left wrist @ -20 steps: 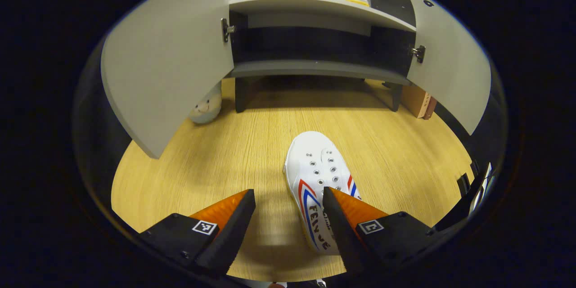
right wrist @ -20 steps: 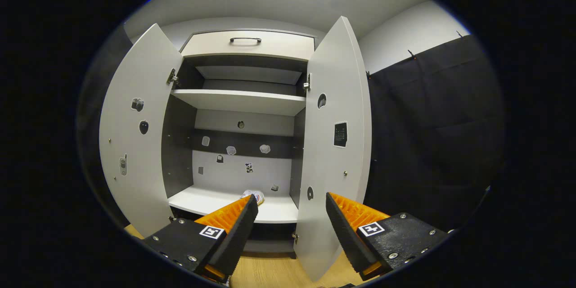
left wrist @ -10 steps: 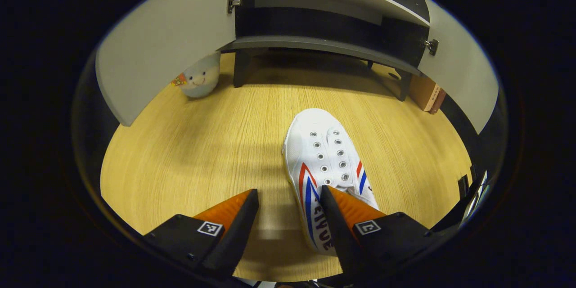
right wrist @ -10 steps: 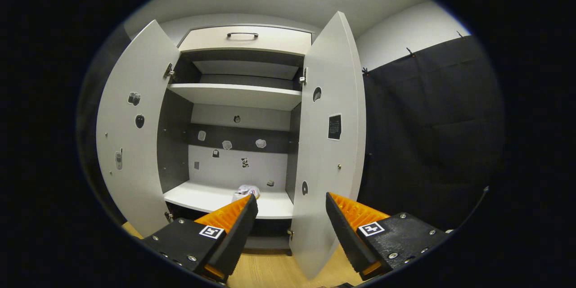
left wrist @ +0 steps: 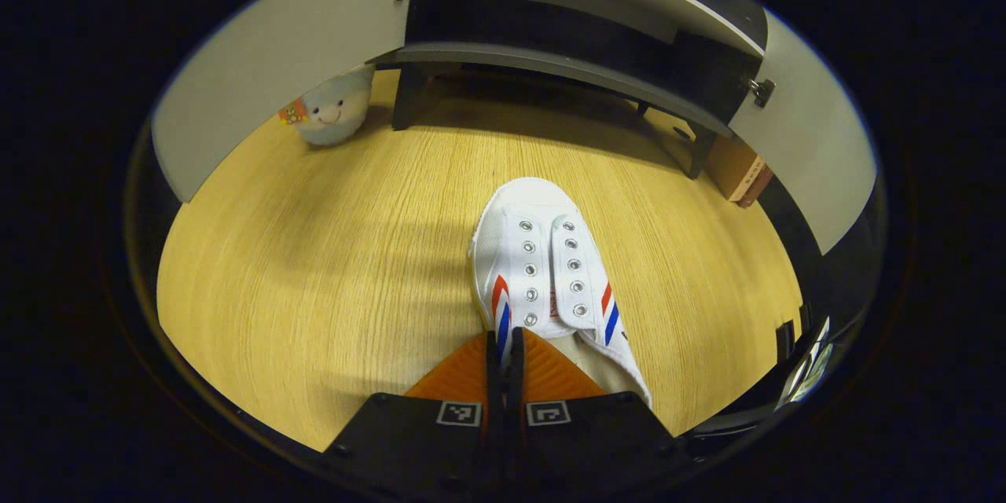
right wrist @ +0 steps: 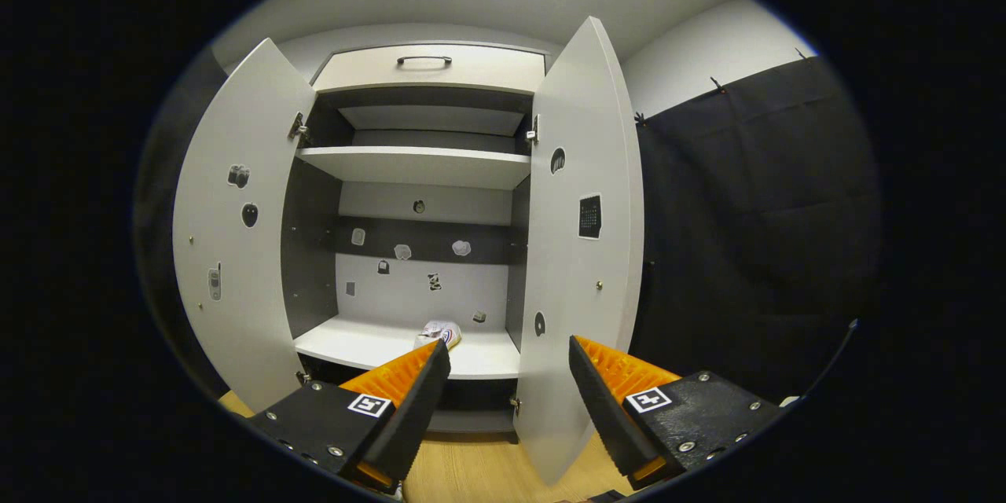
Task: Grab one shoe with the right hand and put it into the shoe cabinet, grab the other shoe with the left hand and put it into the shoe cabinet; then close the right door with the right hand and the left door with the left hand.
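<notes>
Pinching the thin collar of the white canvas shoe (left wrist: 550,267) on the floor (left wrist: 314,267), your left gripper (left wrist: 504,354) has its fingers together on soft, light fabric that will likely sag, while your right gripper (right wrist: 503,393) stands apart.

Your left gripper view sits low, close over wood floor (left wrist: 314,251), tilted down and forward; shoe (left wrist: 546,267) close at 6 o'clock, cabinet (left wrist: 550,67) base and lower shelf at 12. Your right gripper view stands farther back and higher, facing cabinet (right wrist: 424,165) front nearly level, ceiling at 12, floor strip at 6, booth wall at 3. Both views share cabinet's lower shelf, second shoe (right wrist: 438,332) on it, both open doors
</notes>
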The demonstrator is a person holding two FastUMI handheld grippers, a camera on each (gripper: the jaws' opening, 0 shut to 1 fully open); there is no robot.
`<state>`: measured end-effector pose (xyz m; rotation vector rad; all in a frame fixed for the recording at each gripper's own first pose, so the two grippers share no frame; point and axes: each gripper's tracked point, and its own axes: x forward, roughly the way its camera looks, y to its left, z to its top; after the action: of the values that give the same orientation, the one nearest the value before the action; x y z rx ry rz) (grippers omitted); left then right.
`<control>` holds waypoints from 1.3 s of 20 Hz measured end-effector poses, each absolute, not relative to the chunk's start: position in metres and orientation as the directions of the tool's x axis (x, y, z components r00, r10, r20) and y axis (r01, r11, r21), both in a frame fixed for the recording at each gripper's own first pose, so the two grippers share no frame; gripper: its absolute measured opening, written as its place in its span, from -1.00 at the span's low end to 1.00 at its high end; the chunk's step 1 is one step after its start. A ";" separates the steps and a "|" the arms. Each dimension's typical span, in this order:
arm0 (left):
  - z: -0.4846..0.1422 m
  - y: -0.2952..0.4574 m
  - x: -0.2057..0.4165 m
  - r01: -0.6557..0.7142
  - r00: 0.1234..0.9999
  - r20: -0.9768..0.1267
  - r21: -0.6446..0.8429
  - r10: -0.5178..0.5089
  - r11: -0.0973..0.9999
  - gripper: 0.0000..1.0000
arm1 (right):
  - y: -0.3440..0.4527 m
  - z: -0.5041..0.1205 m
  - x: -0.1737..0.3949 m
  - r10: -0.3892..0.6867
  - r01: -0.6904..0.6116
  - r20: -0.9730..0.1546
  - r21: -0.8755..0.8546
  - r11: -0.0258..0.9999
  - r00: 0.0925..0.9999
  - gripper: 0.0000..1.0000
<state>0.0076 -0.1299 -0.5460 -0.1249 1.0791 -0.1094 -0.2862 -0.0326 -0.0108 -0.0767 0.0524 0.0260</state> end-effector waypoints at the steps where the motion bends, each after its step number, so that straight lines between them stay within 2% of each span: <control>1: -0.540 -0.128 0.008 0.030 0.473 -0.867 -0.161 -0.156 0.987 -0.87 | -0.032 -0.009 -0.287 0.024 -0.028 -0.050 -0.082 0.996 0.998 0.86; 7: -0.472 -0.131 0.053 0.061 0.545 -0.801 -0.258 -0.249 0.964 -0.88 | -0.032 -0.001 -0.294 0.022 -0.023 -0.026 -0.074 0.997 0.999 0.86; 14: -0.314 -0.133 0.123 0.152 0.642 -0.684 -0.330 -0.347 0.932 -0.87 | -0.035 0.015 -0.300 0.008 -0.007 0.014 -0.071 0.997 1.000 0.85; 17: -0.266 -0.151 0.156 0.199 0.684 -0.623 -0.341 -0.379 0.919 -0.88 | -0.039 0.022 -0.301 -0.005 0.007 0.032 -0.058 0.998 0.999 0.85; 26: -0.174 -0.163 0.281 0.200 0.800 -0.515 -0.258 -0.309 0.945 -0.87 | -0.057 0.041 -0.299 -0.064 0.067 0.082 -0.043 0.997 0.995 0.86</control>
<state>0.2810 -0.1633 -0.1737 -0.1950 0.5838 -0.2747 -0.2989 -0.0565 0.0414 -0.0458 -0.0807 -0.0656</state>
